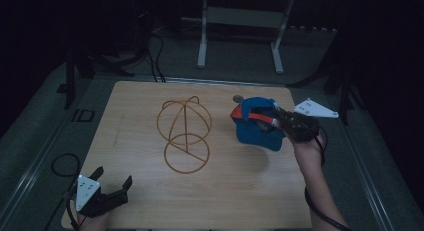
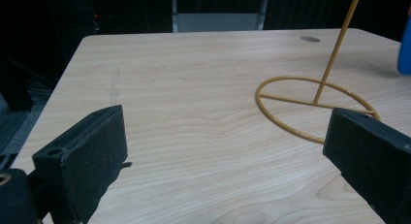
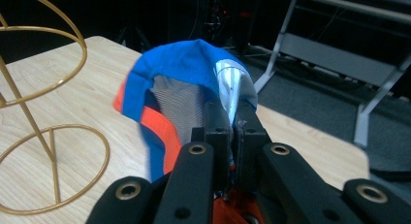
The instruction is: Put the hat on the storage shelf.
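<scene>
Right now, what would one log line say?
right gripper: shut on cap | left gripper: open, idle | wire stand: bare

Wire stand [image 1: 185, 133] sits at the centre of the surface [image 1: 240, 191]. Cap [image 1: 257, 123] lies at its 3 o'clock, just beside it, clamped in the right hand-held gripper [image 1: 280, 116]. Left hand-held gripper [image 1: 112, 183] rests at 7 o'clock near the surface's near edge, well apart from the stand. A small disc [image 1: 238, 97], possibly a surface fitting, lies behind the cap at 12 o'clock.

Blue-and-orange cap [image 1: 257, 123] beside gold wire stand [image 1: 185, 133]
</scene>
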